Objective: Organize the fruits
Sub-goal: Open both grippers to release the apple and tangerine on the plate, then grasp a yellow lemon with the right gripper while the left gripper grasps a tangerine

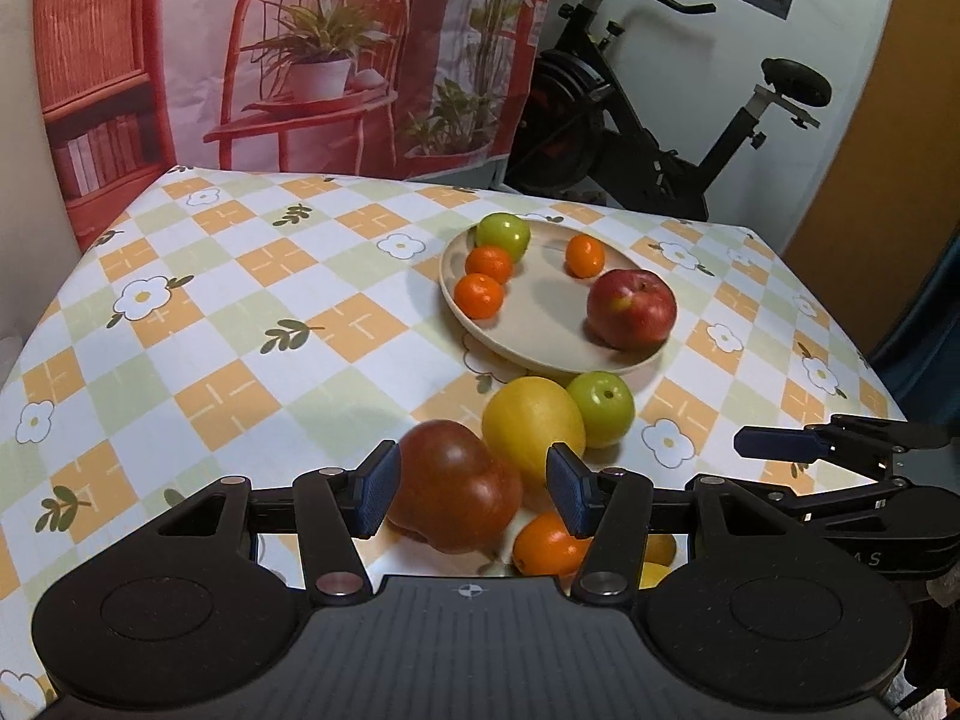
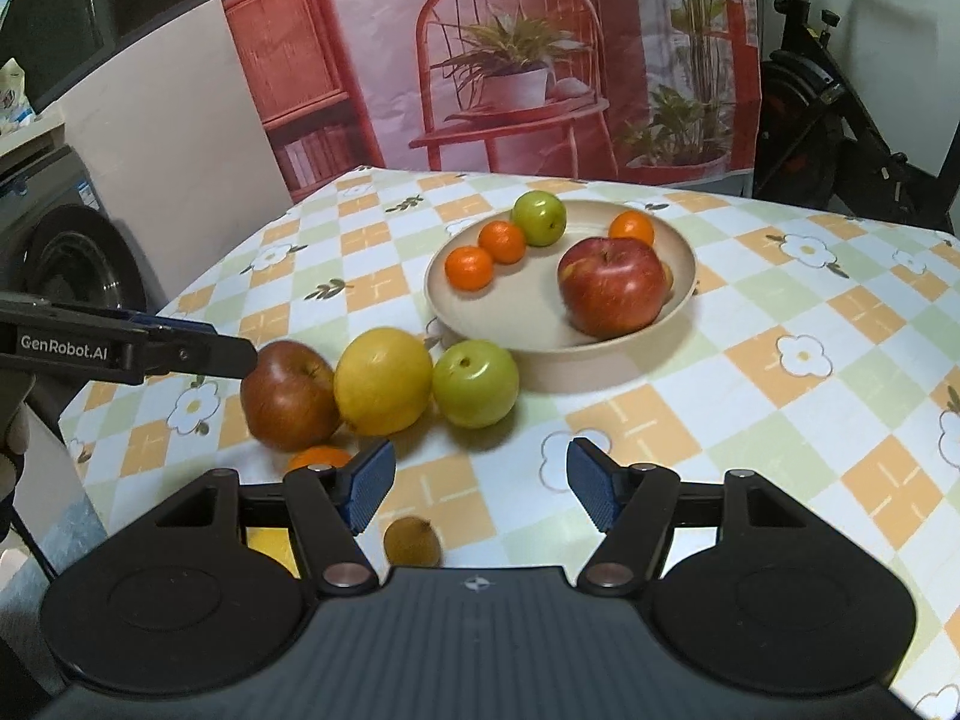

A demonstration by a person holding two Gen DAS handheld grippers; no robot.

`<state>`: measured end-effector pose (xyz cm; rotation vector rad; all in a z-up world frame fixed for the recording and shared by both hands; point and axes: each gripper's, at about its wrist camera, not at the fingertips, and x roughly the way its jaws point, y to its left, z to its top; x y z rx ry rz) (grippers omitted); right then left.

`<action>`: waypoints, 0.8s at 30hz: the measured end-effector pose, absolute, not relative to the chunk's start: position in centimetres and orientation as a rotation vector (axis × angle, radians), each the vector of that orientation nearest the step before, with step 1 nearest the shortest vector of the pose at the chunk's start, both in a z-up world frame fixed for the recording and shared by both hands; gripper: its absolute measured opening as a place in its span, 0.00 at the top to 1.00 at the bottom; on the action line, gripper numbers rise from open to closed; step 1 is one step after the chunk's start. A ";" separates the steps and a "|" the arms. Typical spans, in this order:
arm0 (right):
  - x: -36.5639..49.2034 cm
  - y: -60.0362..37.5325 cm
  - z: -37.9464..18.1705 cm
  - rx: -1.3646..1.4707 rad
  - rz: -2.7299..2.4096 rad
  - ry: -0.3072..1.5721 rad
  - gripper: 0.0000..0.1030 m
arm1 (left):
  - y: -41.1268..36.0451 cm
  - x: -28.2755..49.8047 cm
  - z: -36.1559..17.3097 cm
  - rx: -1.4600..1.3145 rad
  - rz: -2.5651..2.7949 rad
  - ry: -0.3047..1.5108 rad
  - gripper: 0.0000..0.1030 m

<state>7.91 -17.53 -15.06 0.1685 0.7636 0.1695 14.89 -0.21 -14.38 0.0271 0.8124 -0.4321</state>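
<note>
Left hand-held gripper (image 1: pixel 474 495) has its blue pads spread wide around a dark red apple (image 1: pixel 453 483) without pinching it, down at 6 o'clock on the tabletop (image 1: pixel 240 312). The right hand-held gripper (image 2: pixel 480 492) is spread too, with nothing between its pads, just checkered cloth.

The tabletop wears an orange, green and white checked cloth with daisies. A round beige plate (image 2: pixel 516 306) sits toward 12 o'clock holding a big red apple (image 2: pixel 612 285), a green apple (image 2: pixel 539 217) and three small mandarins (image 2: pixel 469 267). Just in front of it, a yellow round citrus (image 2: pixel 383 381) touches another green apple (image 2: pixel 475 383).

Behind is a printed backdrop with a red chair and potted plants (image 2: pixel 516 60), and a black exercise bike (image 1: pixel 660 120) at 1 o'clock.
</note>
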 end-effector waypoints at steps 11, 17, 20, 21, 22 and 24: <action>6.1 -16.0 -14.4 0.135 0.226 0.754 0.35 | 0.5 13.1 -14.2 0.030 -0.391 0.785 0.45; 5.2 -13.9 -14.4 0.099 0.280 0.759 0.35 | 1.5 12.0 -14.7 0.019 -0.374 0.781 0.45; 5.1 -12.9 -14.5 0.076 0.314 0.772 0.35 | 2.1 11.8 -14.9 0.005 -0.366 0.785 0.45; 5.0 -12.4 -14.6 0.065 0.325 0.778 0.35 | 2.2 11.8 -14.9 0.000 -0.363 0.785 0.45; 5.0 -12.0 -14.8 0.054 0.337 0.786 0.35 | 2.4 11.8 -14.9 -0.004 -0.360 0.785 0.45; 5.2 -11.4 -15.2 0.034 0.355 0.799 0.35 | 2.6 11.9 -15.0 -0.010 -0.356 0.787 0.45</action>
